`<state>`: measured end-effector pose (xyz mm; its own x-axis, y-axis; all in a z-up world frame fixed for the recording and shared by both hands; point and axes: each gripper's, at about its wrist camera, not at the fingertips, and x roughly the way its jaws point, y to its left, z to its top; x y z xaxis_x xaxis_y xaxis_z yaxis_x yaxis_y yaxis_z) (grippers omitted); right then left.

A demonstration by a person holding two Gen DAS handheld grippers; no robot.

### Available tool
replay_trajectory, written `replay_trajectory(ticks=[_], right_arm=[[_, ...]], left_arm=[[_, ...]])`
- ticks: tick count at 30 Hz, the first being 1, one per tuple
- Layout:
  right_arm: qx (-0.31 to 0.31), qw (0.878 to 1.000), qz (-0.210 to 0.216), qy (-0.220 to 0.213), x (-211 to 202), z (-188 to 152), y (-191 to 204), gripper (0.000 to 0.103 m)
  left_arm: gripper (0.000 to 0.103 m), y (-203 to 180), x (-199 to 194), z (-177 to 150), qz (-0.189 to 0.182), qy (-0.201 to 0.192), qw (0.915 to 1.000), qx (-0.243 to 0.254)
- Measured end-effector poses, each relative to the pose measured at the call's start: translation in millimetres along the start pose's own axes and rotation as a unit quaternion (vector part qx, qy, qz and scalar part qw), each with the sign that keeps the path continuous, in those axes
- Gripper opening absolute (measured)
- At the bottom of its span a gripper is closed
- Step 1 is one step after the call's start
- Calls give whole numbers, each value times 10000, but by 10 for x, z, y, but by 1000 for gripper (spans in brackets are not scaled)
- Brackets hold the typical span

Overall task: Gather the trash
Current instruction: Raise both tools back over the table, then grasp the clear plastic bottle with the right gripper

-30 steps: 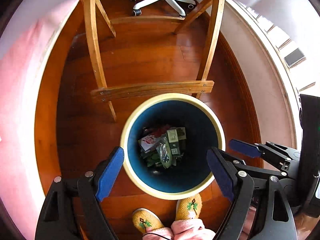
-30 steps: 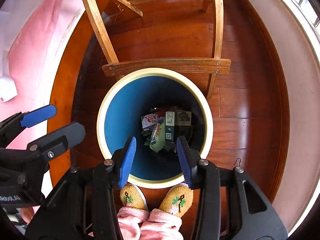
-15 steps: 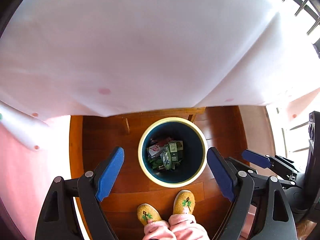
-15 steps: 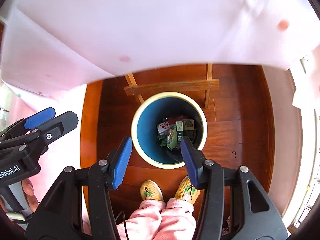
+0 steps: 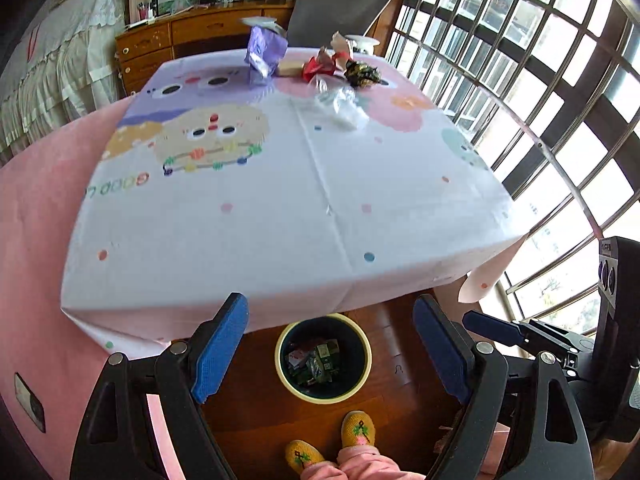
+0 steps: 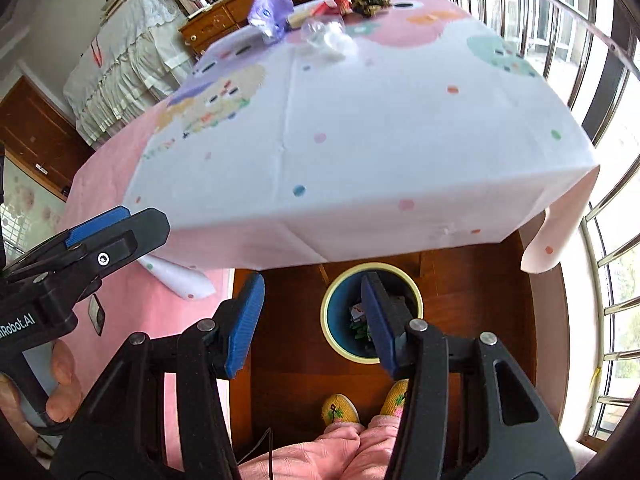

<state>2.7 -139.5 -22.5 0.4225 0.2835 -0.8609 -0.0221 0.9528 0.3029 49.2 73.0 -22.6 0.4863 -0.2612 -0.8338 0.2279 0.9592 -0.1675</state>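
A blue bin with a cream rim (image 5: 323, 358) (image 6: 336, 312) stands on the wooden floor under the table's near edge, with several wrappers lying in it. At the table's far end sits loose trash: a purple bag (image 5: 264, 53) (image 6: 270, 14), a red wrapper (image 5: 318, 67), a dark crumpled wrapper (image 5: 362, 73) (image 6: 370, 0) and clear plastic (image 5: 340, 106) (image 6: 326, 36). My left gripper (image 5: 330, 354) is open and holds nothing, above the bin. My right gripper (image 6: 312, 320) is also open and holds nothing, its right finger in front of the bin.
The table wears a white cartoon-print cloth (image 5: 280, 184) over a pink one. A grey office chair (image 5: 340, 4) and a wooden dresser (image 5: 192, 36) stand behind it. Barred windows (image 5: 540, 100) run along the right. A person's yellow slippers (image 5: 358, 428) are beside the bin.
Both grippers have risen and tilted up from looking straight into the bin, so the tabletop and its trash are now in view. The right gripper's fingers stand wider apart.
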Motion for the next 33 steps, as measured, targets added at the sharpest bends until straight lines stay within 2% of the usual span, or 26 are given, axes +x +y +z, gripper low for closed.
replay_trajectory(ticks=[7,10,15,19,24,30,33], right_arm=[[-128,9974,-111,-694,-768,546,382,47],[-166,9955,-139,-925,-986,732,475,47],[-248,9950,-115,-957,-1104,1001,540,47],[-478,9945,-160,-917,-1028,1185,551,47],[-697,9947,-123,-740,-666,1521,414,47],[-732,9963,243,-367,-43,2214,32,47],[-762,9961,452,-47,352,2594,-184,47]], left_arm=[[86,11,-783,553,144,-552,9980,262],[86,87,-929,726,228,-677,9972,227],[86,210,-997,946,233,-748,9968,131],[85,252,-915,1089,266,-730,9969,79],[85,252,-593,1331,395,-666,9970,13],[85,247,11,1773,674,-506,9964,-110],[79,260,411,2034,736,-312,9959,-413]])
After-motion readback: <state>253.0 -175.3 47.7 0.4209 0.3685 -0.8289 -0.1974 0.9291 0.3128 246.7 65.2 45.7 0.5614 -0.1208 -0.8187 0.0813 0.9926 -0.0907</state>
